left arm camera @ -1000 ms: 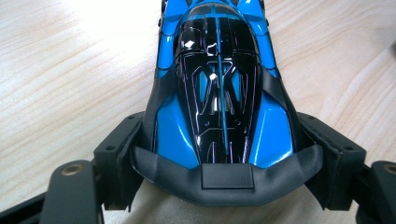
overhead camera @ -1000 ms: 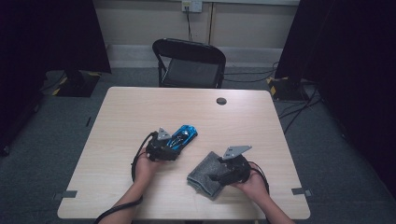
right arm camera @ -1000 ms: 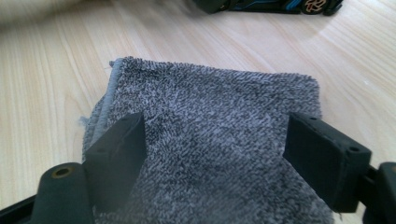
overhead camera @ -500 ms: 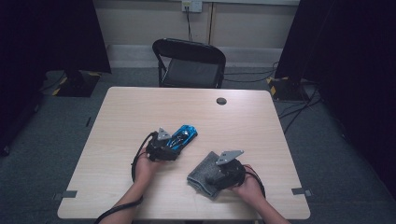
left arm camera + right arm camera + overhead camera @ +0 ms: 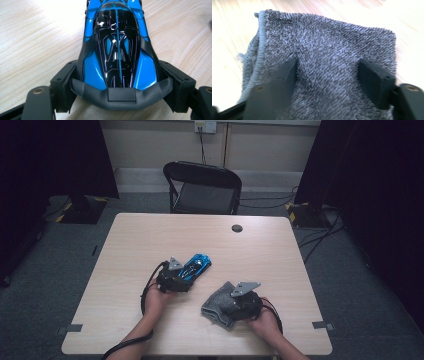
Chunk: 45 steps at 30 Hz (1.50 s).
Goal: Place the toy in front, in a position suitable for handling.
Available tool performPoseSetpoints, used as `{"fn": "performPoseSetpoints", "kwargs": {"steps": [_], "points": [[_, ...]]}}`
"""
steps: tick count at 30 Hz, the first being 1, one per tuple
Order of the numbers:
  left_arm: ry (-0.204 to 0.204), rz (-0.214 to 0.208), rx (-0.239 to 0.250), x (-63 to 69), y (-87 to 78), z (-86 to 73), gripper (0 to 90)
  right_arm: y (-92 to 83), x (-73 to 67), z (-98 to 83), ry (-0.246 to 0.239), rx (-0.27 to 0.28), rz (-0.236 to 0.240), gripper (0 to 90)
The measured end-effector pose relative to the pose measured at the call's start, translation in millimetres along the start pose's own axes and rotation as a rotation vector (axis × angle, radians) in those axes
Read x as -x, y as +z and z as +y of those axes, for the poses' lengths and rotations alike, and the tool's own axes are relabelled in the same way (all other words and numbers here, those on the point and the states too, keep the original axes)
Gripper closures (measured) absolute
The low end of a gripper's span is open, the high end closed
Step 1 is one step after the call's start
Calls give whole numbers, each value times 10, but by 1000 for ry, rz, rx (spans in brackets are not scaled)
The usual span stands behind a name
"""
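A blue and black toy car [image 5: 199, 264] [image 5: 116, 45] lies on the wooden table [image 5: 150, 235], left of centre. My left gripper [image 5: 187, 272] [image 5: 118, 85] is shut on the car's near end, one jaw against each flank. A grey terry towel [image 5: 212, 310] [image 5: 324, 37] lies crumpled near the front edge. My right gripper [image 5: 227, 307] [image 5: 332, 72] rests on top of it. Its jaws have just been closing, and they stand apart with their tips sunk in the pile and cloth between them.
A black folding chair [image 5: 202, 187] stands beyond the far edge of the table. A small black round disc [image 5: 237, 228] lies near the far edge. Cables [image 5: 320, 240] run over the floor at the right. Dark curtains hang on both sides.
My right gripper has shifted slightly left and toward the near edge, settling on the towel. The left gripper and the car have kept still.
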<state>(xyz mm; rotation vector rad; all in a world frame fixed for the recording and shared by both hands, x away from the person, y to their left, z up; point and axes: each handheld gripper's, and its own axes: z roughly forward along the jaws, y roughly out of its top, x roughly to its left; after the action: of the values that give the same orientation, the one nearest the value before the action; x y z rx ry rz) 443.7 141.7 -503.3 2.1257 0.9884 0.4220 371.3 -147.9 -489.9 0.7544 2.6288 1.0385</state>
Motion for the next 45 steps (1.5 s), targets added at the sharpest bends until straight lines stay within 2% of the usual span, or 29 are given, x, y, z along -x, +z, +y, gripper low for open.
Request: {"fn": "performPoseSetpoints", "kwargs": {"steps": [7,11,14,17,19,24,25,26,30,31,32,36,38,39,45], "points": [[0,-1,0,0,0,0,244,-24,62,26,13,-11,-24,623],[0,-1,2,0,1,-1,244,-41,93,69,33,-24,-27,718],[0,-1,2,-1,1,0,244,-57,121,95,61,-15,-18,727],[0,-1,1,-2,1,0,244,-98,207,164,123,15,-1,731],[0,-2,1,-2,1,0,244,-120,279,236,161,27,-10,732],[1,-2,1,-2,1,0,243,-98,426,456,193,36,-27,739],[0,-2,1,-2,1,0,244,-65,456,565,201,37,-30,739],[1,-2,1,-2,1,0,244,-65,456,565,201,37,-30,739],[0,-2,1,-1,1,0,243,42,470,806,192,39,-42,739],[1,-2,1,-2,1,0,243,126,450,923,180,27,-55,739],[0,-2,1,-2,1,0,243,126,450,923,180,27,-55,739],[1,-2,1,-2,1,0,243,311,391,1112,174,13,-59,739],[0,-2,1,-2,1,-1,244,398,356,1198,151,-1,-78,739],[0,-2,1,-2,1,0,243,476,335,1270,152,-3,-72,739],[1,-1,1,-2,0,0,243,633,248,1415,150,-2,-53,739]]}}
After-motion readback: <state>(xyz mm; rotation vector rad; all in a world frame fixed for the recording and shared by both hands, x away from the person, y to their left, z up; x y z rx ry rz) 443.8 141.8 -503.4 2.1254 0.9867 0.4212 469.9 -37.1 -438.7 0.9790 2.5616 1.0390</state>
